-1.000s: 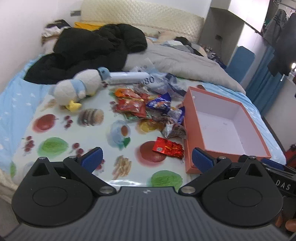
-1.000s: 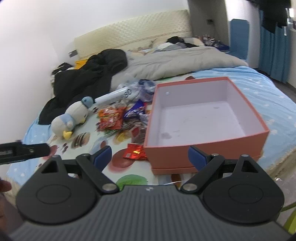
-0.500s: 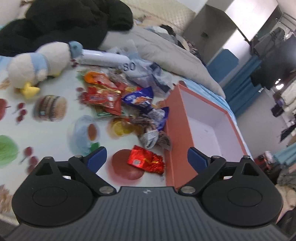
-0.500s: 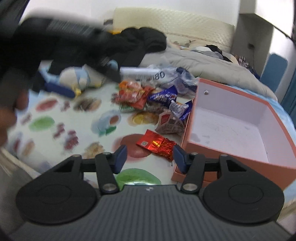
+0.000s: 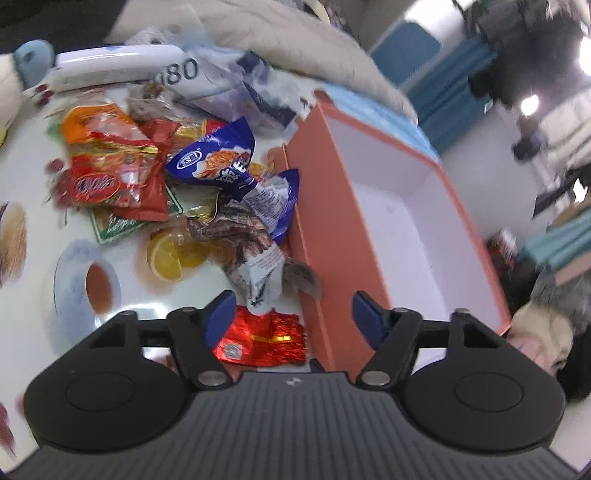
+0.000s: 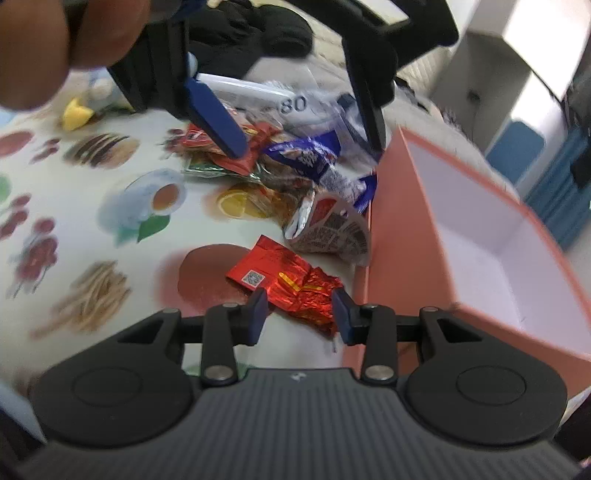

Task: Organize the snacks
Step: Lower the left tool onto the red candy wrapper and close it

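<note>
A pile of snack packets (image 5: pixel 207 184) lies on the printed cloth, left of an empty orange box (image 5: pixel 399 221) with a white inside. A red foil packet (image 6: pixel 288 282) lies apart, near the box's front corner; it also shows in the left wrist view (image 5: pixel 262 341). My right gripper (image 6: pixel 299 312) is open, its fingers either side of the red foil packet's near end. My left gripper (image 5: pixel 291 317) is open and empty, above the pile; it shows in the right wrist view (image 6: pixel 295 122) over the blue packets (image 6: pixel 306 157).
A penguin plush (image 6: pixel 85 107) and a white tube marked 80 (image 5: pixel 122 68) lie behind the pile. Black clothes (image 6: pixel 251 33) and a grey quilt (image 5: pixel 280 48) cover the bed beyond. The cloth (image 6: pixel 74 221) left of the pile is bare.
Both grippers moved forward and down toward the snacks. The left one now hangs over the pile. The right one narrowed and reached the red foil packet.
</note>
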